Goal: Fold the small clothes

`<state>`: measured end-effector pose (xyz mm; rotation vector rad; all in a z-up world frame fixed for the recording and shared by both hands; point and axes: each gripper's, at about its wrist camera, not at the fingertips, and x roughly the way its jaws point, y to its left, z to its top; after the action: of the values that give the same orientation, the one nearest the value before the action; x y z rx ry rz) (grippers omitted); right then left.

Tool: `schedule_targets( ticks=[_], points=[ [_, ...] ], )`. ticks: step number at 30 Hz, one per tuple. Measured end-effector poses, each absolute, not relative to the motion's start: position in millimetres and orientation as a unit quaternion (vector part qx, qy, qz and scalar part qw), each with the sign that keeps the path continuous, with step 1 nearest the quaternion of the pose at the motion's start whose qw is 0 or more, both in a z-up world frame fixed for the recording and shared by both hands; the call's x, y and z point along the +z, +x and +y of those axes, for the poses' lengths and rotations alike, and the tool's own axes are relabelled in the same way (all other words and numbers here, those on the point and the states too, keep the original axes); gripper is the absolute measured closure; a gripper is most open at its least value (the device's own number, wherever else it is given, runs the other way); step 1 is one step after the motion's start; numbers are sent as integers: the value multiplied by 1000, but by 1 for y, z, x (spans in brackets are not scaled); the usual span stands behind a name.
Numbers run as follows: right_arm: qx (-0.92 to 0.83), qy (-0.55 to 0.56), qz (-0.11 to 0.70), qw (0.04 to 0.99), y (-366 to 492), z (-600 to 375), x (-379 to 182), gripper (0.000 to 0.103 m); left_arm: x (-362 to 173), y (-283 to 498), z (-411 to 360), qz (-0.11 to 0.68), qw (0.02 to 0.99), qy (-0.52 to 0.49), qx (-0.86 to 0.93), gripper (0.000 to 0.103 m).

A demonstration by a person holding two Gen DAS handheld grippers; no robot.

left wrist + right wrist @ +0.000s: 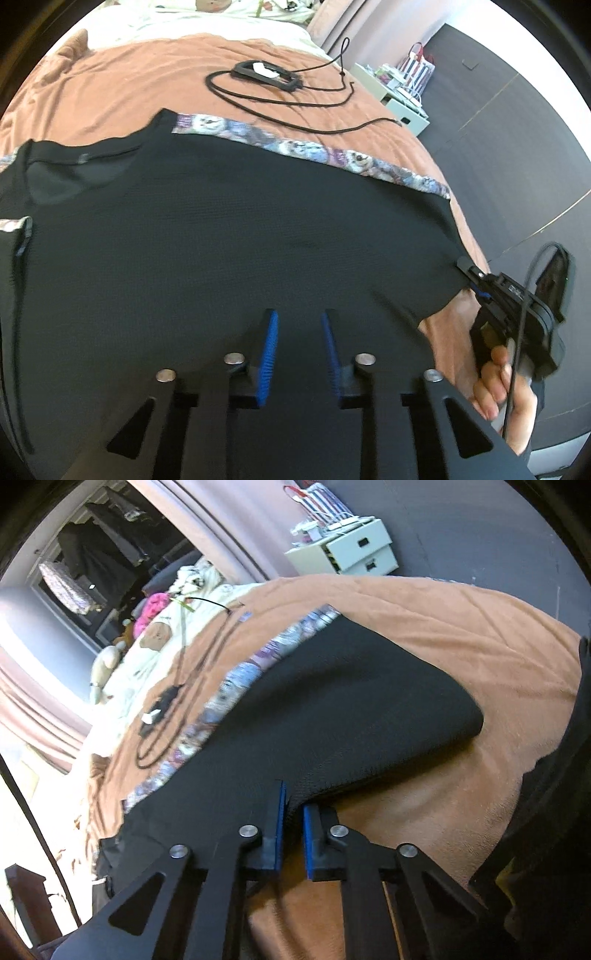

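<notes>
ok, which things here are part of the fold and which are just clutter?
Part of the job:
- black garment with patterned trim, spread on the brown blanket
- right gripper, jaws pinching the garment's edge
- left gripper, jaws open above the cloth

Just lying about:
- black cable with its frame
- white drawer unit
- soft toys

Brown blanket (110, 92) covers the bed; black cable (314, 103) loops on it; white drawers (354, 550) against the wall; plush toys (155, 635) piled beyond.
</notes>
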<state>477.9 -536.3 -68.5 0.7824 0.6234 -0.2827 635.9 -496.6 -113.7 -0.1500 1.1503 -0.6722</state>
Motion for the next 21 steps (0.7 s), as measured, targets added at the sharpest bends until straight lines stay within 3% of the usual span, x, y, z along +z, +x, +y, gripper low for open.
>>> schedule_targets(
  ticks=[3, 21],
  points=[
    [-108, 364, 282, 881, 475, -527, -56, 100, -121, 639, -513, 545, 769, -86, -323, 88],
    [-39, 340, 255, 904, 466, -520, -46, 100, -154, 635, -573, 584, 694, -165, -387, 89]
  ],
)
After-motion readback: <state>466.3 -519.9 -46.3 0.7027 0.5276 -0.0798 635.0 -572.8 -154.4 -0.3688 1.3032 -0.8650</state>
